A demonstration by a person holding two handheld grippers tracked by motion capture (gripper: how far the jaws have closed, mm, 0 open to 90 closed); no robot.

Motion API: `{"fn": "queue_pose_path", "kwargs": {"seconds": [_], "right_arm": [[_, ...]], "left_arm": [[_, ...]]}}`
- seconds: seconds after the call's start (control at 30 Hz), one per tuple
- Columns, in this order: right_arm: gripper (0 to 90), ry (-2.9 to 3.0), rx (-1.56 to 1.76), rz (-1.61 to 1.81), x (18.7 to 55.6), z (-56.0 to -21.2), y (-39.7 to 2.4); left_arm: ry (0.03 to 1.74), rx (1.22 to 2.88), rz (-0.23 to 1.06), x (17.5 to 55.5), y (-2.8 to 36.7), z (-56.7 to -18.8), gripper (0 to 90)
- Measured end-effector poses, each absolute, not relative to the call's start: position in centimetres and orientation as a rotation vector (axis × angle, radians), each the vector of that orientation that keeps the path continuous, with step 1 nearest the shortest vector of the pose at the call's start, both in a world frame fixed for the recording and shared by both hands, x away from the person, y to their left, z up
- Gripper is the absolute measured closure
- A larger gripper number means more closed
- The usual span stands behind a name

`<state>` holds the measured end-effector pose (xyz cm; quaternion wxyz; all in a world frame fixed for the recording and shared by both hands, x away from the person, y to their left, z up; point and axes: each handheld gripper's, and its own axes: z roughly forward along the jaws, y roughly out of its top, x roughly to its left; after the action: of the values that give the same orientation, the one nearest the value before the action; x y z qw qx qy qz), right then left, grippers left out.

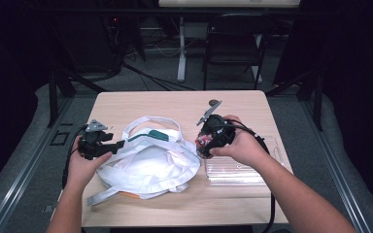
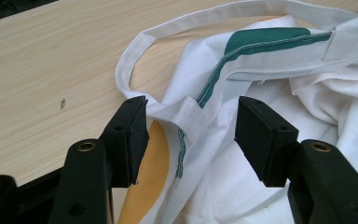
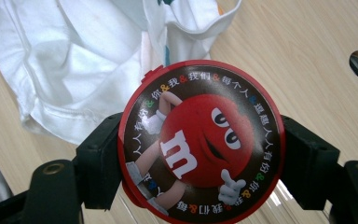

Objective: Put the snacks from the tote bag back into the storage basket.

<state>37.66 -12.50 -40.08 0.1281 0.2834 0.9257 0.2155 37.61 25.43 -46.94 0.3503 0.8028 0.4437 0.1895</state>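
Your right gripper [image 3: 200,154] clamps a round red candy tin [image 3: 200,140] above the table [image 1: 175,104], beside a clear plastic tray [image 1: 238,170] whose contents are hard to make out. Your left gripper [image 2: 191,135] spreads wide around the white cloth bag [image 2: 270,121]'s rim, its interior hidden.

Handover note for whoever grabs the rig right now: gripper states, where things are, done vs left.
Left hand-held gripper: open, jaws either side of the white bag's green-trimmed rim, not clamped.
Right hand-held gripper: shut on the round red candy tin, held above the table at the bag's right edge.
Clear tray lies on the table under the right hand.
Done: tin picked up.
Left, likely: grip the rim, hold the bag open, put the tin inside.
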Motion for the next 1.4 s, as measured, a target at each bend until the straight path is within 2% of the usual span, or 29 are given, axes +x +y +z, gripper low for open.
{"fn": "queue_pose_path", "kwargs": {"seconds": [0.8, 1.4], "right_arm": [[25.2, 2.665, 0.900, 0.545, 39.3, -41.7, -16.4], [25.1, 2.651, 0.933, 0.527, 39.5, -42.8, -17.5]], "left_arm": [[1.156, 2.081, 0.492, 37.7, 25.5, -47.1, 44.1], [1.156, 2.090, 0.494, 37.7, 25.5, -47.1, 43.9]]}}
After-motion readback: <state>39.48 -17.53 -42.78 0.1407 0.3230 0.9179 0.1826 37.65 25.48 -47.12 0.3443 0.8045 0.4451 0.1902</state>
